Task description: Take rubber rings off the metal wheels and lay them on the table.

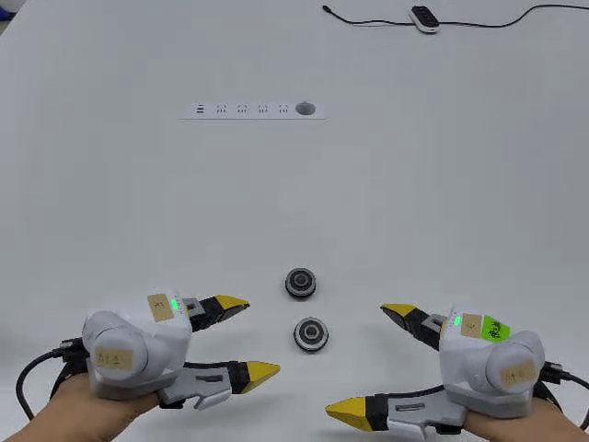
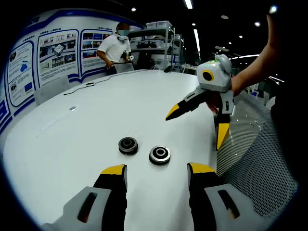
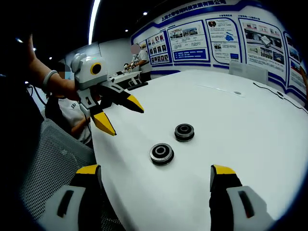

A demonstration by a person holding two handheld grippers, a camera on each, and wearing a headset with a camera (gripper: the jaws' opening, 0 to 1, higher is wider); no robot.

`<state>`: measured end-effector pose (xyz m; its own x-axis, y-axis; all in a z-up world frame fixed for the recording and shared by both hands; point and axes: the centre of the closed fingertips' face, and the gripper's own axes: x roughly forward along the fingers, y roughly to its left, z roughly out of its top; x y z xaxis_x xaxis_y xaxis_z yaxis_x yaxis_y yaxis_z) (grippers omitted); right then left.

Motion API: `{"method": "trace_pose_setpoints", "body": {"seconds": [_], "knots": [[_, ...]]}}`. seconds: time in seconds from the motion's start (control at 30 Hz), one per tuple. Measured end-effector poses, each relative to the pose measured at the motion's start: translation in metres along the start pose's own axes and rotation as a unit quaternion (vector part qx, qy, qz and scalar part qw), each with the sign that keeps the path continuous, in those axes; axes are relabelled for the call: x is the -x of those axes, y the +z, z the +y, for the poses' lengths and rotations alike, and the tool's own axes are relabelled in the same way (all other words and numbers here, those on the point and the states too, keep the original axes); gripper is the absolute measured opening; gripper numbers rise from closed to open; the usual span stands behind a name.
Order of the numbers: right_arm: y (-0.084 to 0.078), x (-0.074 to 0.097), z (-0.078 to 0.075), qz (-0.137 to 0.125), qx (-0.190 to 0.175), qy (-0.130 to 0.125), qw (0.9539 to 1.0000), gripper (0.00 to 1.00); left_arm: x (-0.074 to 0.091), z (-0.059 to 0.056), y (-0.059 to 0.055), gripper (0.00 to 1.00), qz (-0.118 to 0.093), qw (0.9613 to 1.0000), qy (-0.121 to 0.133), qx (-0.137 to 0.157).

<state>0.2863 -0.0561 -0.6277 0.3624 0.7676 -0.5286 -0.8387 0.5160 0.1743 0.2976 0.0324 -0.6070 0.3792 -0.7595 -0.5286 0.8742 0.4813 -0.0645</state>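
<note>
We hold the left tongs [image 1: 261, 336] and right tongs [image 1: 357, 359] both spread near the table's [image 1: 414, 203] front edge, the nearer wheel [image 1: 311, 334] between them, the farther wheel [image 1: 301, 283] just beyond, open room around.

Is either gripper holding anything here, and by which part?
Nothing is held. The left gripper and right gripper are both open; the near wheel and far wheel lie untouched on the table.
</note>
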Motion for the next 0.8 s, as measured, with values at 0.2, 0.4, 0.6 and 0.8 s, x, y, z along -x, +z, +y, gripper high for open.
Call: {"method": "trace_pose_setpoints", "body": {"seconds": [0.2,0.4,0.6,0.8], "knots": [[0.001,-0.005,0.002,-0.003,-0.003,0.005,1.0,0.94,-0.006,-0.001,0.0,0.46,0.006,1.0,-0.004,-0.002],[0.003,-0.009,0.005,-0.007,-0.01,0.009,0.9999,0.94,-0.014,-0.003,0.002,0.42,0.011,0.9999,-0.012,-0.001],[0.003,-0.012,0.007,-0.008,-0.012,0.013,0.9998,0.93,-0.022,-0.005,0.005,0.38,0.013,0.9997,-0.018,-0.006],[0.003,-0.015,0.009,-0.008,-0.015,0.018,0.9997,0.93,-0.029,-0.005,0.007,0.35,0.018,0.9996,-0.02,-0.012]]}}
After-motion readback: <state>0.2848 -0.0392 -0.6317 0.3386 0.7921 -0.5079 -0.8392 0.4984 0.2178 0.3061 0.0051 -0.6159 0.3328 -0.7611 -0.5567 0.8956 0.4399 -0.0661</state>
